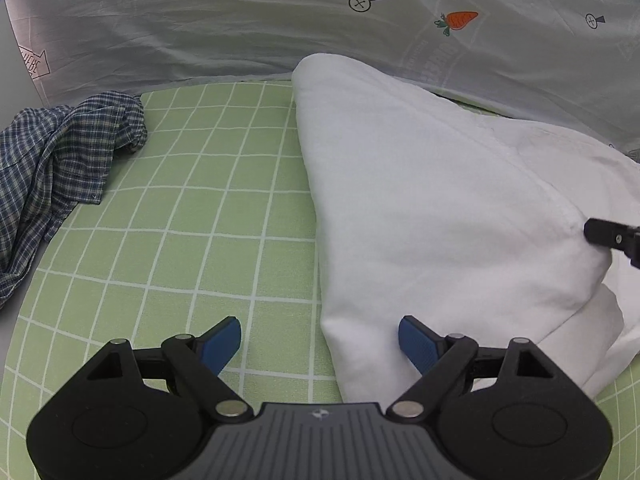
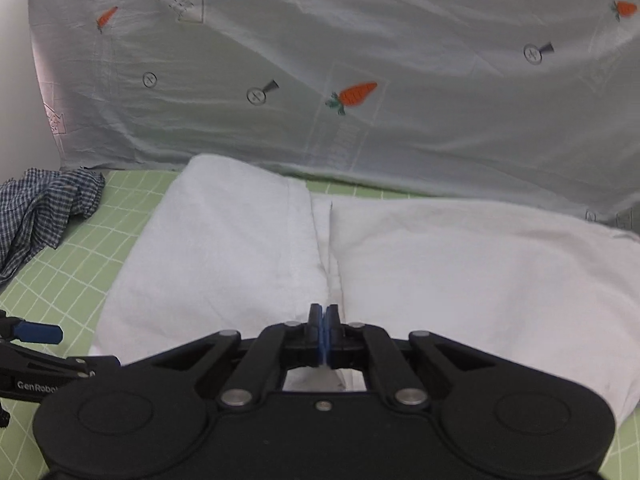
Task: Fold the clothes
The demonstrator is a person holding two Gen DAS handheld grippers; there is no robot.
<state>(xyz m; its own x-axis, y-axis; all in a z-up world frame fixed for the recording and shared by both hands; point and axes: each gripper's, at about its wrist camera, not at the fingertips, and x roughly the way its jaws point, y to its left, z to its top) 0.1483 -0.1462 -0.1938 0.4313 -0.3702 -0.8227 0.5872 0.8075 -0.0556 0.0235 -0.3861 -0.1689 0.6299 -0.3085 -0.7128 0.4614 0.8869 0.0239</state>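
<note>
A white garment (image 1: 432, 208) lies spread on the green checked sheet (image 1: 192, 208), partly folded, with a seam running down its middle (image 2: 320, 240). My left gripper (image 1: 320, 340) is open at the garment's near left corner, one blue pad (image 1: 224, 344) over the sheet, the other pad (image 1: 416, 344) over the white cloth. My right gripper (image 2: 323, 320) is shut on the white garment's near edge at the seam. Its black tip (image 1: 612, 236) shows at the right edge of the left wrist view; the left gripper's pad (image 2: 36, 332) shows at lower left of the right wrist view.
A crumpled blue checked shirt (image 1: 60, 168) (image 2: 40, 212) lies at the far left of the sheet. A pale cloth printed with carrots (image 1: 320, 32) (image 2: 360, 92) hangs as a backdrop behind. Bare green sheet lies between shirt and white garment.
</note>
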